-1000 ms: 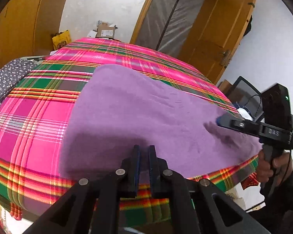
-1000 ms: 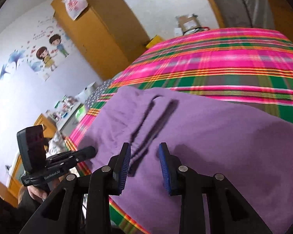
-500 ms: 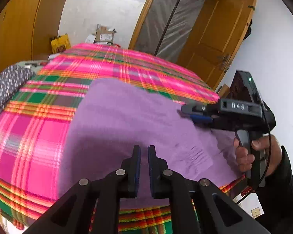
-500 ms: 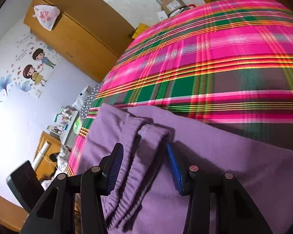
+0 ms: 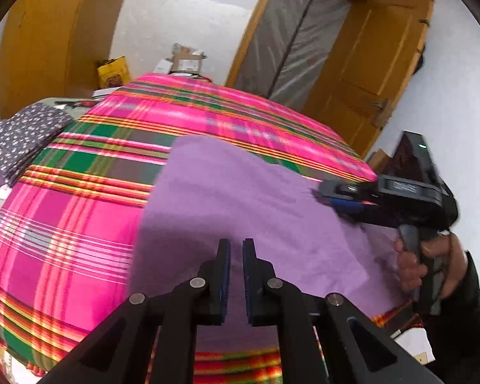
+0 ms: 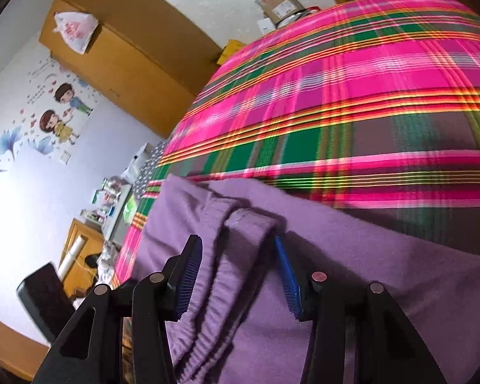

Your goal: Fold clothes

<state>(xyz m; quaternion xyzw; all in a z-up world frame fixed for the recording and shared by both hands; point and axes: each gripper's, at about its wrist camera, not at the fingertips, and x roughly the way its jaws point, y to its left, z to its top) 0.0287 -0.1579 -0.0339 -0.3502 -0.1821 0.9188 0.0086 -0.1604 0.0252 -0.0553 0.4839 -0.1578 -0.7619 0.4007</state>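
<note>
A purple garment [image 5: 240,198] lies spread on the plaid bed cover [image 5: 80,224]. In the right wrist view its elastic waistband [image 6: 208,320] runs toward me, and a raised fold of it [image 6: 249,224] stands between the wide-apart jaws of my right gripper [image 6: 236,240]. The left pad is clear of the cloth and the right pad sits at the fold's edge. The left wrist view shows the right gripper [image 5: 332,195] low on the garment's right side, held by a hand [image 5: 412,265]. My left gripper [image 5: 236,243] hovers over the garment's near part, jaws almost together, nothing seen between them.
A folded grey dotted cloth [image 5: 19,137] lies at the bed's left edge. A wooden wardrobe [image 6: 128,60] and a cluttered side table [image 6: 112,198] stand to the left. Boxes [image 5: 185,60] sit beyond the bed's far end beside a wooden door [image 5: 368,64].
The right gripper moved inward across the garment and rolled, and its jaws spread wider. A waistband fold now stands between them. The left gripper stayed where it was, still nearly closed.
</note>
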